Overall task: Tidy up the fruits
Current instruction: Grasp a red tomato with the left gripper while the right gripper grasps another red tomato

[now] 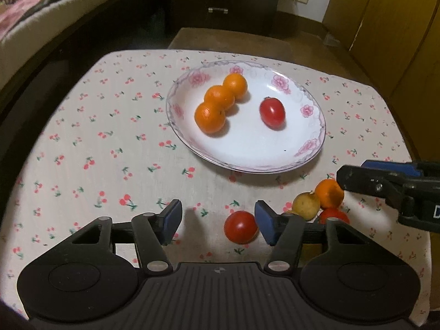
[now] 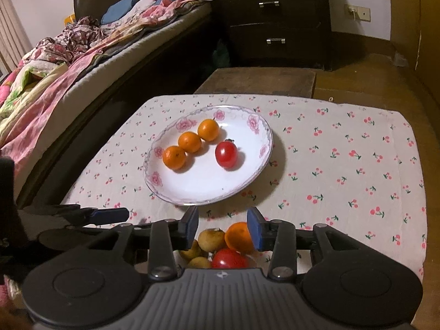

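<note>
The plate (image 2: 262, 151) holds three oranges (image 2: 189, 142) and one tomato (image 2: 226, 154). At its six o'clock, both grippers (image 1: 217, 221) (image 2: 222, 227) hover, jaws released, over loose fruit (image 2: 211, 239) on the desk (image 2: 343, 165).

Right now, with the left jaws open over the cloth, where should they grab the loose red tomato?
Grip the tomato across its round middle, coming from above. It lies alone on the tablecloth, both sides free, near the left gripper's right pad.

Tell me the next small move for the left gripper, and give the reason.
Probably shift the left gripper slightly right and down to centre its open jaws on the loose tomato. That tomato lies on the tablecloth against the right finger, ungripped, while the plate already holds a tomato and three oranges.
</note>
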